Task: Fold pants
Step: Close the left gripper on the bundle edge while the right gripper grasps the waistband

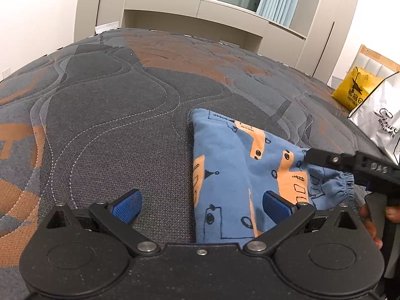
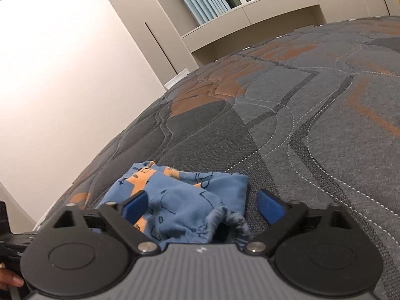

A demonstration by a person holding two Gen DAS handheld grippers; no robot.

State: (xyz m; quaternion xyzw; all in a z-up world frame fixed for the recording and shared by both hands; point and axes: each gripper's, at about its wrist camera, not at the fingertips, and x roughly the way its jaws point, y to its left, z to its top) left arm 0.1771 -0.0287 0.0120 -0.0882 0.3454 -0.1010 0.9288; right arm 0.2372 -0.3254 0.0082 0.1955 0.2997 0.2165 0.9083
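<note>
Quilted mattress [image 1: 105, 115] in grey, charcoal and orange, seen from both wrist cameras. Left wrist view, from left to right: the left gripper [image 1: 200, 207] stands with its jaws spread wide, one blue pad [image 1: 127, 206] above bare mattress, the other above the cloth, nothing between them. The folded pants [image 1: 232, 165], blue with orange blocks and dark line drawings, lie flat on the mattress right of centre, the gathered elastic waistband [image 1: 346, 183] toward the right. The right gripper [image 1: 310, 153] enters from the right edge, its black finger tip over the upper right part of the pants. Beyond it stand a yellow bag [image 1: 352, 88] and a silver bag [image 1: 382, 122]. Right wrist view: the right gripper [image 2: 203, 206] has jaws well apart, gathered waistband cloth [image 2: 220, 221] lying between them; neither pad presses it.
</note>
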